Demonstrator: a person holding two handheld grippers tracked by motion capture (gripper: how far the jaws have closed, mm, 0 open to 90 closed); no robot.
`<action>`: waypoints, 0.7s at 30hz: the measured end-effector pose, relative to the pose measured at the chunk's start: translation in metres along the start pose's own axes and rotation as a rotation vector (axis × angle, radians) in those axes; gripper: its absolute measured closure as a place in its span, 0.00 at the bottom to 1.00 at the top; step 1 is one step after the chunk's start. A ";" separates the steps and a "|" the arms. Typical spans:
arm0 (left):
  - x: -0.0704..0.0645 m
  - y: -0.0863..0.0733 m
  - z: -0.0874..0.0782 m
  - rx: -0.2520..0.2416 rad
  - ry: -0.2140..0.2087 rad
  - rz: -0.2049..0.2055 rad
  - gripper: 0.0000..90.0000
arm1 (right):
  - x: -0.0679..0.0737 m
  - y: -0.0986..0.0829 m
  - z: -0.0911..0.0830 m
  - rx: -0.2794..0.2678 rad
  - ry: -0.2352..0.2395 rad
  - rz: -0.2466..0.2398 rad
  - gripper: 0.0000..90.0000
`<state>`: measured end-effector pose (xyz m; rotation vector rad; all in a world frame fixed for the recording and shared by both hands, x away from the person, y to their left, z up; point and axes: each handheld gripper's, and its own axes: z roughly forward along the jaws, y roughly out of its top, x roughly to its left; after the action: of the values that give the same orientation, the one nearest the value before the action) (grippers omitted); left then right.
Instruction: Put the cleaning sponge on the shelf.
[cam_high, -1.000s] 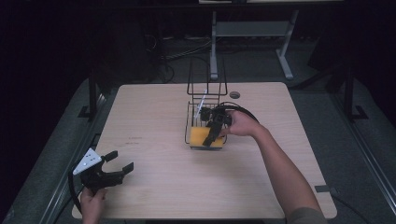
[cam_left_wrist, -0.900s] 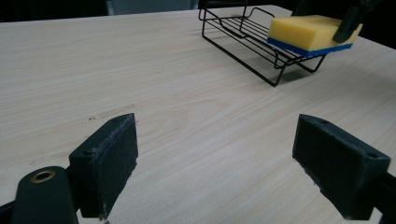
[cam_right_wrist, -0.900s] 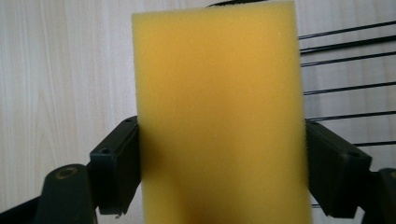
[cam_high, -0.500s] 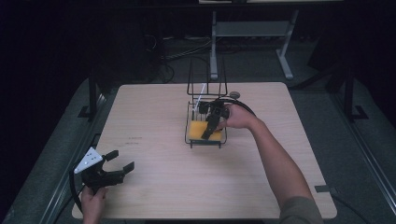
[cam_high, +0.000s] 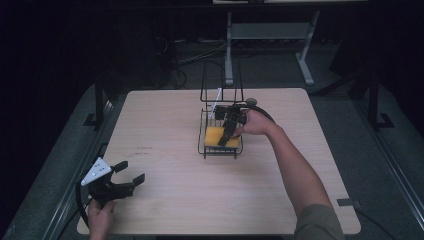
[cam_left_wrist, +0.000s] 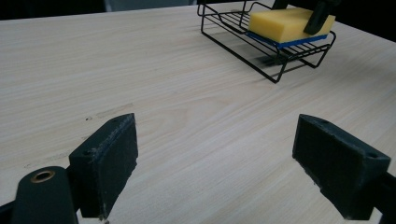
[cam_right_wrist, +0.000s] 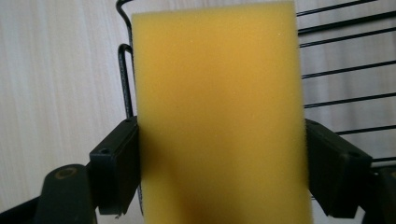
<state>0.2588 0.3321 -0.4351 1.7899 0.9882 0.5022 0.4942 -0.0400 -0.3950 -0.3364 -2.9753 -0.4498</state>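
A yellow sponge (cam_high: 219, 136) with a blue underside lies in the black wire rack (cam_high: 220, 152) at the middle of the wooden table (cam_high: 165, 115). My right gripper (cam_high: 226, 137) reaches down into the rack, its jaws pressed on the sponge's two long sides. In the right gripper view the sponge (cam_right_wrist: 219, 107) sits between both pads over the rack's wires. My left gripper (cam_high: 131, 171) hovers open and empty at the table's near left corner. In the left gripper view the rack (cam_left_wrist: 243, 44) and sponge (cam_left_wrist: 287, 23) are far ahead of its open jaws (cam_left_wrist: 224, 158).
The rack has a tall wire back (cam_high: 220, 82) on its far side. A small dark round object (cam_high: 251, 100) lies near the table's far edge. A metal stand (cam_high: 270, 35) and cables are on the floor beyond the table.
My right gripper has shifted slightly toward the far side over the rack, and the sponge has gone from tilted to lying flat in it. My left gripper has stayed put.
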 end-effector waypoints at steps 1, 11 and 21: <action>0.000 0.000 0.000 0.000 -0.001 0.000 0.15 | 0.000 0.001 0.000 -0.008 0.008 0.000 0.24; 0.002 -0.001 -0.002 -0.006 -0.002 -0.007 0.15 | -0.004 0.003 0.007 -0.005 0.003 0.000 0.23; 0.002 -0.001 -0.001 -0.004 -0.005 -0.008 0.15 | -0.002 0.002 -0.002 -0.044 0.009 0.025 0.17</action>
<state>0.2587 0.3342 -0.4356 1.7822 0.9894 0.4942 0.4964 -0.0385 -0.3930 -0.3742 -2.9523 -0.5126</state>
